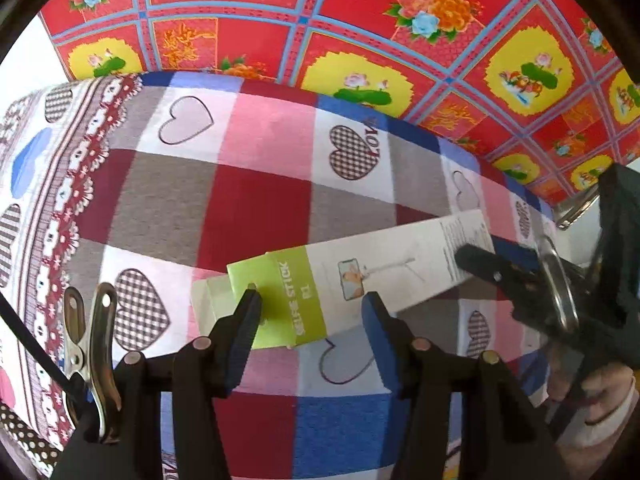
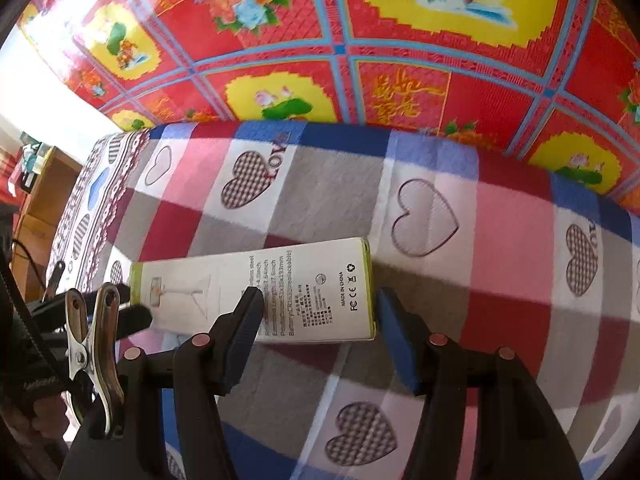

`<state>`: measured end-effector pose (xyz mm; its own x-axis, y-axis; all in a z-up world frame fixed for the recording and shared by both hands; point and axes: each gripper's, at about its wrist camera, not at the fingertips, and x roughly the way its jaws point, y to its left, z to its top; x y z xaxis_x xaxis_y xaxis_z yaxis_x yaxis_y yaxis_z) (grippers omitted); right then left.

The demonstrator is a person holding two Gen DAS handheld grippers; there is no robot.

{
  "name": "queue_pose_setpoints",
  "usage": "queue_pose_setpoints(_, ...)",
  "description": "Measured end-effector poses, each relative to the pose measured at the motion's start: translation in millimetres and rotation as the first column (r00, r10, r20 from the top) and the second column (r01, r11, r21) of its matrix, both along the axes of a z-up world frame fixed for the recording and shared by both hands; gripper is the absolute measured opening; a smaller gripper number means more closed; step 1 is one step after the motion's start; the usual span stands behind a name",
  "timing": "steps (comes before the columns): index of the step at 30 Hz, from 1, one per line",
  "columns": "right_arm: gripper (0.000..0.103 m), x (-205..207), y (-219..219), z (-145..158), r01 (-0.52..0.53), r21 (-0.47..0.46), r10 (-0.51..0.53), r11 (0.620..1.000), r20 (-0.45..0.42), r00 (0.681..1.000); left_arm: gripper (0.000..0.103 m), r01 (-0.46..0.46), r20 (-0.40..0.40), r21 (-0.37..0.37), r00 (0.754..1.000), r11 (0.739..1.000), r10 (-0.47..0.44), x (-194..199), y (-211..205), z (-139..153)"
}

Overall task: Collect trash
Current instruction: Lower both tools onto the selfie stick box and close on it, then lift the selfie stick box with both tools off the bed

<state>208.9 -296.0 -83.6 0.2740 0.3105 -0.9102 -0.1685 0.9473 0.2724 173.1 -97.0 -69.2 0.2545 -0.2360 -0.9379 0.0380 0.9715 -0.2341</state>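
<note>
Left gripper (image 1: 310,306) sits nearest in its own view, jaws about half open, straddling the green end of the box (image 1: 352,280) without the pads pressing on it. Right gripper (image 2: 320,306) is likewise about half open around the opposite end, the one printed with the spec text; its left finger overlaps the box face and its right finger stands just beside the end edge. Neither one holds anything.

Box lies flat on the checked heart-print bed cover (image 1: 248,200), near the middle of the bed, with the red floral sheet (image 1: 400,20) behind it. Label reads "SELFIE STICK".

Handling, as a judgement: thin white cardboard carton, probably light and possibly empty. Stiff along its length but easy to crush across the faces. Glossy print could slip a little. Soft bedding underneath gives way, so the fingers can dig under the edges.

Best grip looks like across the narrow width near either end, light squeeze, or 1 gripper per end as set up now.

Long axis runs left to right across both views, slightly tilted, green end toward the left gripper, spec end toward the right.
</note>
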Motion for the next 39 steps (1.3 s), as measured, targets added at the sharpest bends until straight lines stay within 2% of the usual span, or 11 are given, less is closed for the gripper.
queue_pose_setpoints(11, 0.062, -7.5, -2.4, -5.0, 0.078, 0.048, -0.078, 0.996, -0.003, 0.997, 0.056, -0.025, -0.007, 0.022, 1.000, 0.999, 0.025, 2.4, 2.3, -3.6)
queue_pose_setpoints(18, 0.063, -9.9, -3.6, -7.8, 0.112, 0.070, -0.111, 0.991, -0.007, 0.994, 0.064, -0.007, -0.016, 0.036, 1.000, 0.999, 0.008, 4.7, -2.8, -7.0)
queue_pose_setpoints(23, 0.067, -11.5, -1.9, -8.4, 0.119, 0.068, -0.119, 0.991, 0.000, 0.993, 0.064, 0.000, -0.013, 0.043, 1.000, 0.999, 0.001, 3.4, -3.7, -7.1)
queue_pose_setpoints(25, 0.070, -11.6, 0.9, -8.8, 0.114, 0.065, -0.115, 0.991, 0.000, 0.993, 0.064, 0.003, -0.010, 0.048, 1.000, 0.999, -0.003, 2.4, -4.3, -7.1)
queue_pose_setpoints(30, 0.070, -16.7, 5.0, -8.7, 0.133, 0.058, -0.133, 0.990, 0.012, 0.991, 0.064, 0.012, 0.006, 0.071, 1.000, 0.997, -0.012, -0.6, -6.1, -7.3)
queue_pose_setpoints(39, 0.070, -29.2, 10.5, -7.4, 0.172, 0.083, -0.173, 0.982, 0.000, 0.985, 0.060, -0.009, 0.003, 0.064, 1.000, 0.998, 0.009, -5.6, 5.5, -3.0)
